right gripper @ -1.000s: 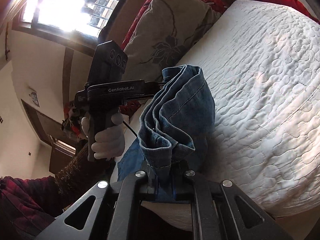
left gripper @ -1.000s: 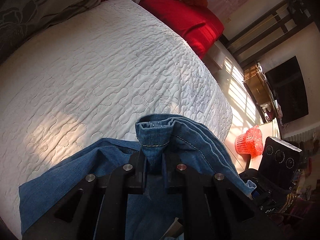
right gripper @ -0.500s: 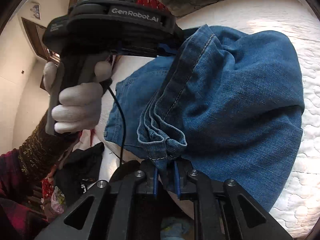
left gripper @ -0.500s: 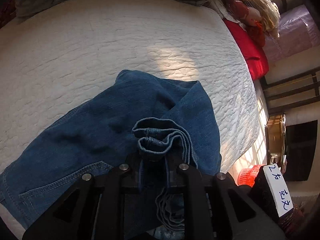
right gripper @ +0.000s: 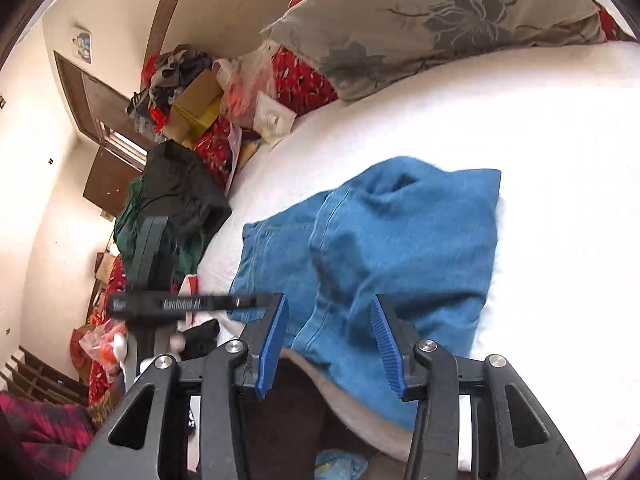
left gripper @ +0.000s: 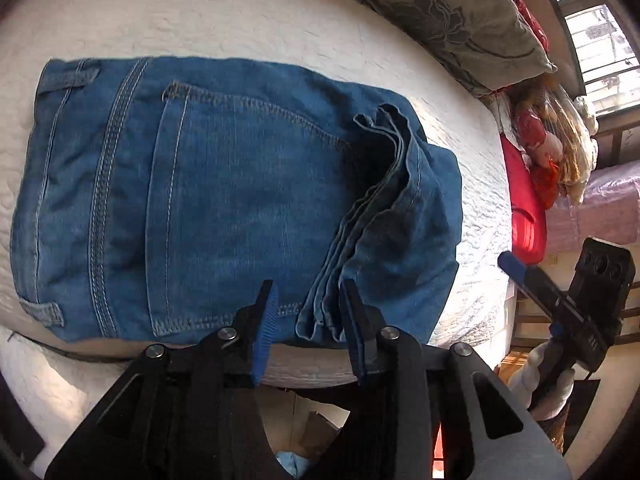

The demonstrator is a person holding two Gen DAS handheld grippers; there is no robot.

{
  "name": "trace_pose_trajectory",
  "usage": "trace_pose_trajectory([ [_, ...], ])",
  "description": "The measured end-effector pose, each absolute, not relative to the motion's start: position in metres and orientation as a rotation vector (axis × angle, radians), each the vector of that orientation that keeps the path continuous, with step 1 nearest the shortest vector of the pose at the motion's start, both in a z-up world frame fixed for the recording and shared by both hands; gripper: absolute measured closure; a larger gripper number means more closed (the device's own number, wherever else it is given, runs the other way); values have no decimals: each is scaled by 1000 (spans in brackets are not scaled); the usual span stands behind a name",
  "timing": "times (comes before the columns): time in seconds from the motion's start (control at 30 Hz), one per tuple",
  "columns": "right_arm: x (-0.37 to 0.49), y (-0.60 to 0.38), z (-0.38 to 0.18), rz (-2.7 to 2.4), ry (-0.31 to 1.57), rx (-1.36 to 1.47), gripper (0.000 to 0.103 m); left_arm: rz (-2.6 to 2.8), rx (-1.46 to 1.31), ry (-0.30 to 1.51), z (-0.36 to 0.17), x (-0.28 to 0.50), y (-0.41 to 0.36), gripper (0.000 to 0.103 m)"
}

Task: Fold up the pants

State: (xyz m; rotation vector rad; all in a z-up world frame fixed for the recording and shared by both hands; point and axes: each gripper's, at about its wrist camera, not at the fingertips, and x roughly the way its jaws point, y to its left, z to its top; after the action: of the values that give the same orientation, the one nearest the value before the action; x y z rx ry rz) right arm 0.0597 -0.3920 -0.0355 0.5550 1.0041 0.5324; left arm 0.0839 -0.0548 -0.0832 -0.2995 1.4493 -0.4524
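Both of our grippers stand spread with nothing between their blue pads. Our left gripper [left gripper: 306,316] hovers at the near edge of the bed, its fingers parted on either side of the stacked leg hems of the jeans [left gripper: 208,200] without pinching them. Our right gripper [right gripper: 328,336] is likewise parted wide, its ribbed pads clear of the denim that lies just beyond them.

From the left wrist view, the jeans lie folded on the white quilted mattress [left gripper: 240,12], seat side up, with a back pocket [left gripper: 240,208] and its stitching facing us and the waistband toward the left. The leg hems [left gripper: 372,220] are laid over the right part of the bundle, their layered edges running from the gripper up toward the far side. The near edge of the folded jeans sits right at the mattress edge. In the same view our right gripper [left gripper: 560,304] shows at the far right, held in a white-gloved hand [left gripper: 548,384].

From the right wrist view, the jeans [right gripper: 400,248] form a rumpled blue rectangle on the mattress, the near corner drooping over the edge. A grey floral pillow [right gripper: 440,20] lies at the head of the bed, red patterned bedding [right gripper: 304,80] beside it, and a heap of dark clothing [right gripper: 180,192] sits off the left side.
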Motion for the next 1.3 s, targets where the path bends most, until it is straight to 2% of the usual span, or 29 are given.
trace_pose_trajectory([
  [0.13, 124, -375, -38, 554, 1052, 480, 57, -420, -264, 1485, -107, 53, -78, 65],
  [0.33, 183, -317, -69, 597, 1164, 293, 57, -369, -267, 1511, -124, 57, -103, 64],
  [0.57, 166, -245, -80, 793, 1180, -210, 57, -354, -324, 1568, -139, 60, -103, 65],
  [0.7, 177, -242, -91, 754, 1215, -326, 58, -329, -343, 1574, -147, 60, -99, 65],
  [0.73, 177, -240, -92, 748, 1222, -348, 69, -317, -339, 1573, -148, 61, -101, 65],
  [0.77, 174, -236, -90, 754, 1206, -374, 92, -307, -335, 1568, -148, 59, -101, 65],
  [0.9, 171, -230, -53, 760, 1095, -424, 92, -272, -365, 1508, -138, 49, -119, 65],
  [0.97, 193, -238, -48, 734, 1112, -306, 91, -248, -347, 1511, -145, 54, -125, 65],
  [1.0, 202, -235, -56, 726, 1130, -302, 86, -236, -343, 1520, -150, 55, -127, 65],
  [1.1, 215, -224, -91, 688, 1256, -346, 84, -234, -309, 1518, -150, 53, -136, 65],
  [1.2, 225, -247, -66, 718, 1261, -168, 82, -277, -320, 1521, -137, 40, -135, 65],
  [1.23, 227, -265, -52, 730, 1239, -70, 72, -290, -314, 1512, -130, 36, -135, 65],
  [1.27, 227, -284, -38, 724, 1212, 4, 58, -304, -311, 1499, -122, 32, -137, 65],
  [1.3, 225, -305, -27, 692, 1182, 47, 52, -326, -316, 1480, -112, 30, -141, 65],
])
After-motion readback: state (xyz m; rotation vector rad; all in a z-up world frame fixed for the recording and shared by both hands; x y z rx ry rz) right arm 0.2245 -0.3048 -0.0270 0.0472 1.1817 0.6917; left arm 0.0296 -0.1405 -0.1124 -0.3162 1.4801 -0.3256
